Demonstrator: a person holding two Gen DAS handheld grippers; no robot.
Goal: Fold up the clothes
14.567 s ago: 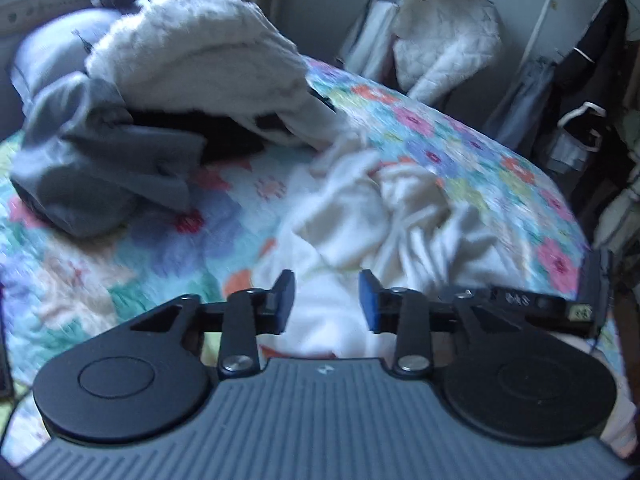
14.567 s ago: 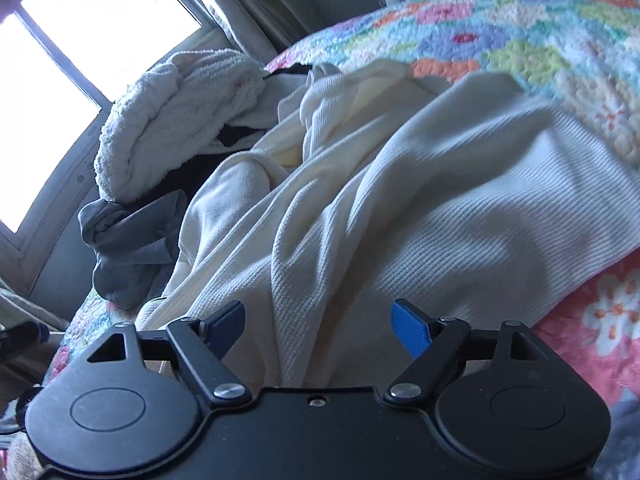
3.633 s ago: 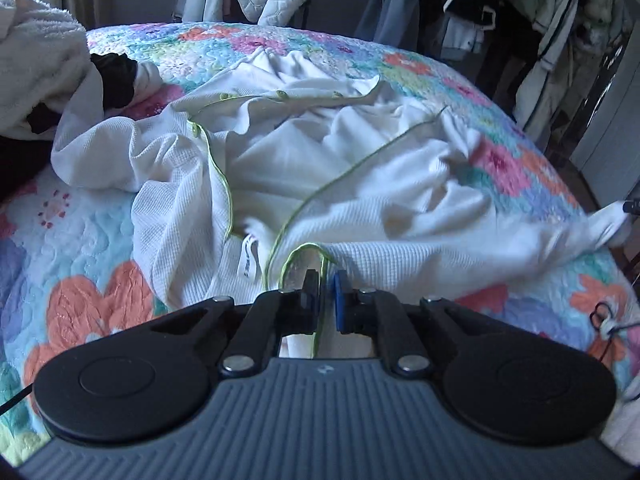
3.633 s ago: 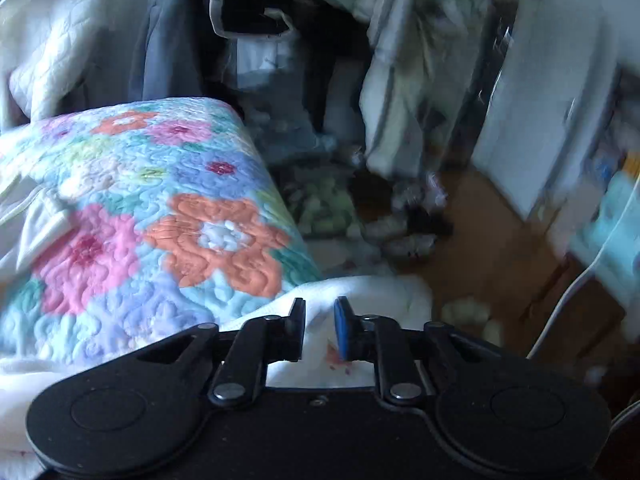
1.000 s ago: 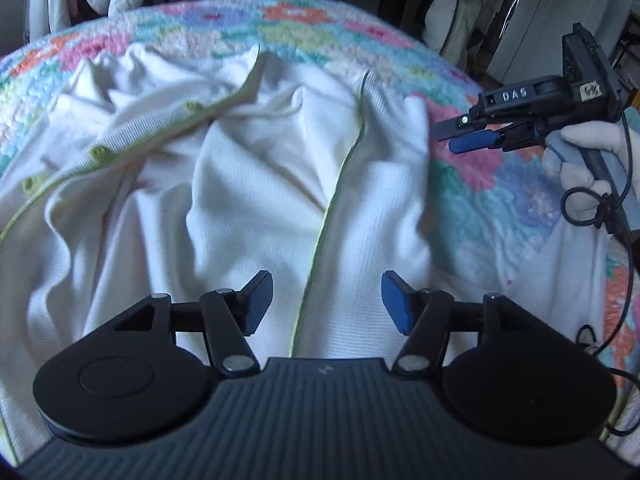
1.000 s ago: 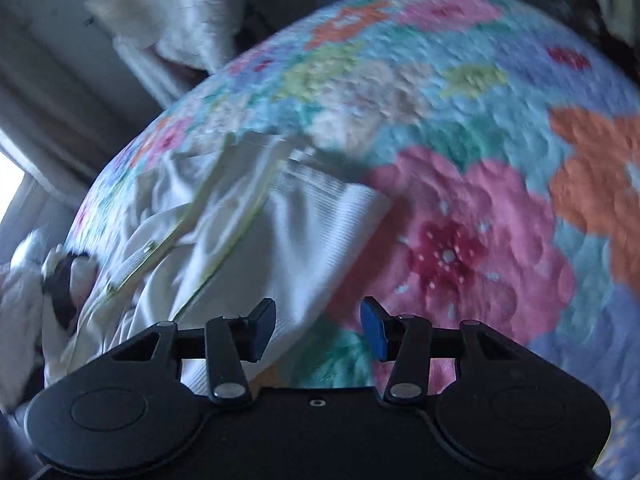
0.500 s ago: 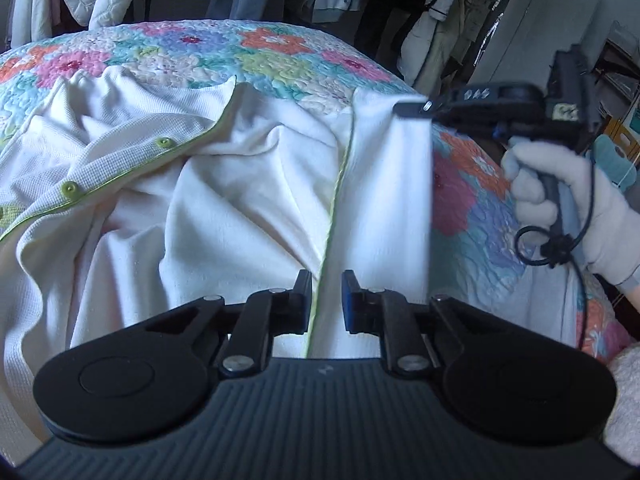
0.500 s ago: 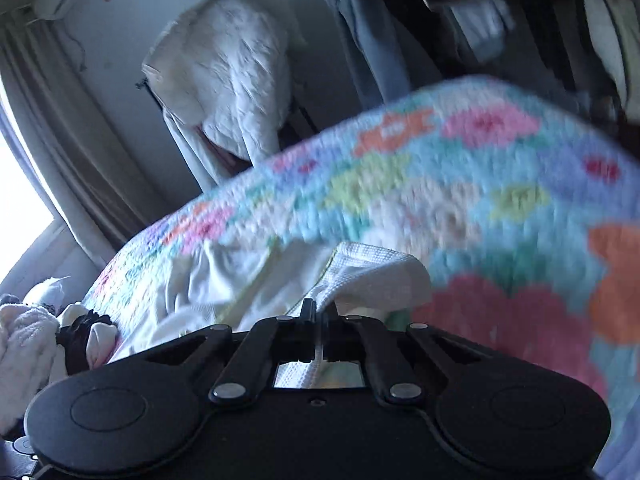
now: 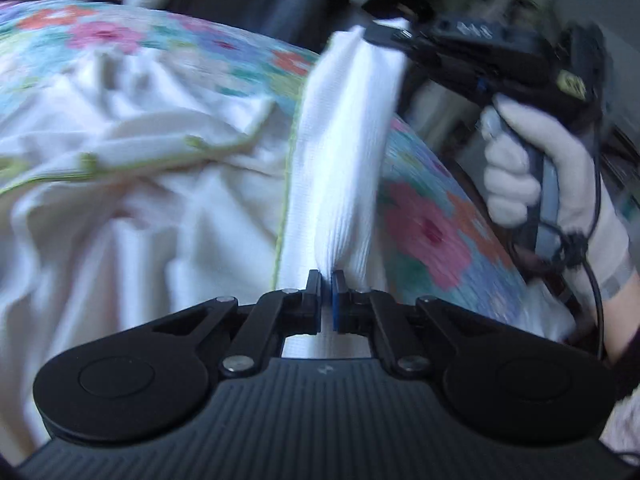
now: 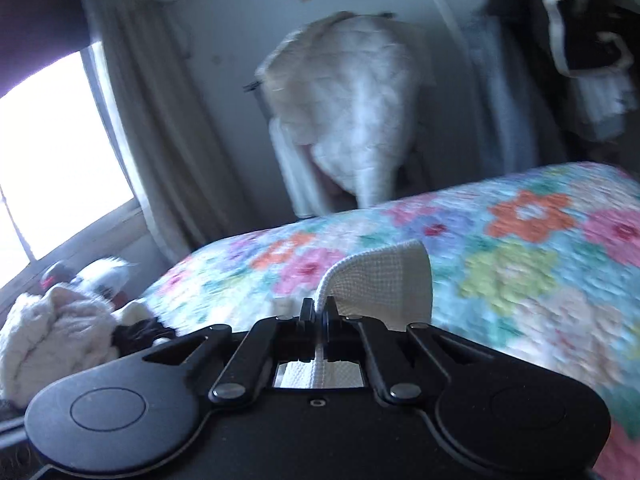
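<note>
- Spread across the flower-patterned quilted bedspread (image 9: pixel 432 224): a cream waffle-knit cardigan with green-edged button band (image 9: pixel 168 184), rumpled, one front panel lifted off the quilt.
- Pinching the near end of that raised panel: the left gripper (image 9: pixel 327 288), blue-padded fingers pressed together on the fabric.
- Clamped on the far end of the same panel, above the bedspread's far side: the right gripper (image 9: pixel 374 34), held by a white-gloved hand (image 9: pixel 540 164), black cable trailing beneath.
- Stretched between the two grippers: a taut strip of cream knit, clear of the bedspread.
- From the right wrist view: right gripper (image 10: pixel 319 312) closed tight on a ribbed hem, a curl of waffle fabric standing just past the fingertips.
- Beyond the bedspread's far edge: a white quilted jacket (image 10: pixel 352 112) hanging against the wall, grey curtain (image 10: pixel 160 152) beside a bright window (image 10: pixel 52 160).
- At the bedspread's left end: a fluffy white towel heap (image 10: pixel 52 336) with something black tucked beside it.
</note>
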